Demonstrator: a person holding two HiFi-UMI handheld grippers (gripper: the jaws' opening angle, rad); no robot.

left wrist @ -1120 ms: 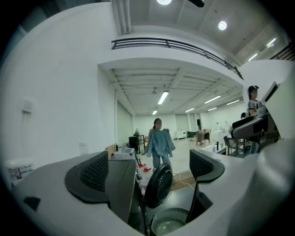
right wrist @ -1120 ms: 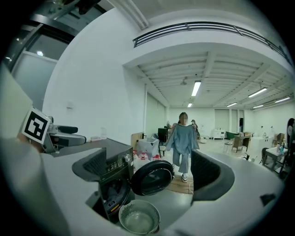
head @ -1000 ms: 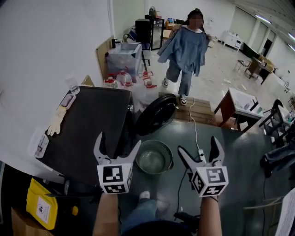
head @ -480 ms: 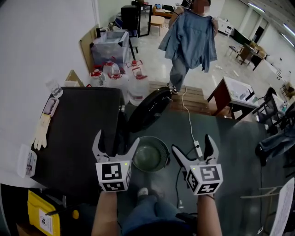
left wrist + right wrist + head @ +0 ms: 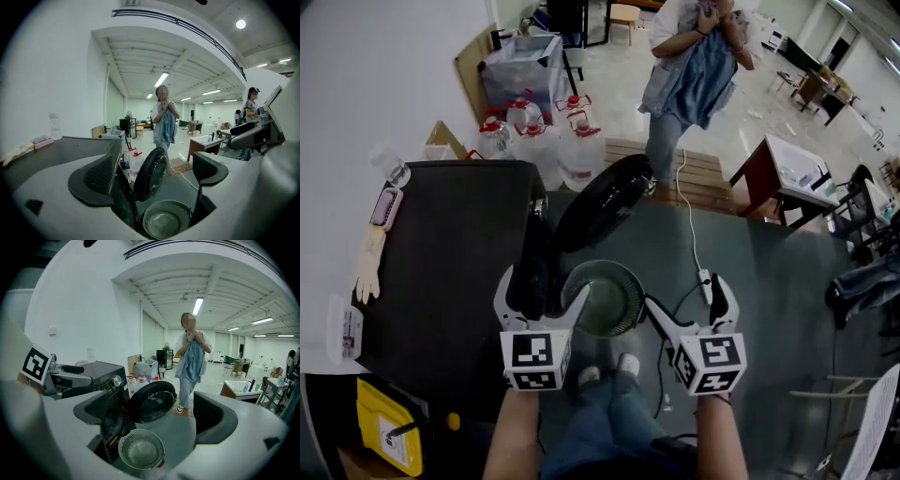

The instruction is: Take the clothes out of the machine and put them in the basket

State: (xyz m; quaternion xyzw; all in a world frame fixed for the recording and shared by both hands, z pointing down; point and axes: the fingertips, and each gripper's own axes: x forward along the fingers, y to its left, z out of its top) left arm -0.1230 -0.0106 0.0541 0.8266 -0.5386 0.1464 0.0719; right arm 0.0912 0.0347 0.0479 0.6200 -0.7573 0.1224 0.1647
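A black washing machine [image 5: 441, 253] stands at the left, its round door [image 5: 605, 202] swung open to the right. On the floor in front of the drum opening sits a round grey basket [image 5: 605, 298] with nothing in it. My left gripper [image 5: 541, 286] is open and hangs over the machine's front edge beside the basket. Right of the basket, my right gripper [image 5: 686, 298] is open with nothing between its jaws. The left gripper view shows the door [image 5: 151, 173] and basket [image 5: 166, 220]. The right gripper view shows the dark drum opening [image 5: 110, 425] and basket [image 5: 140, 449]; no clothes are visible inside.
A person [image 5: 698, 80] stands behind the machine holding a blue garment to the chest. Water jugs with red caps [image 5: 548, 141] stand behind the machine. A white cord and power strip [image 5: 705, 278] lie on the floor. A table [image 5: 787, 178] is at the right.
Both grippers have moved forward, closer to the basket and the machine's front. The person has gathered the spread blue garment up against the chest.
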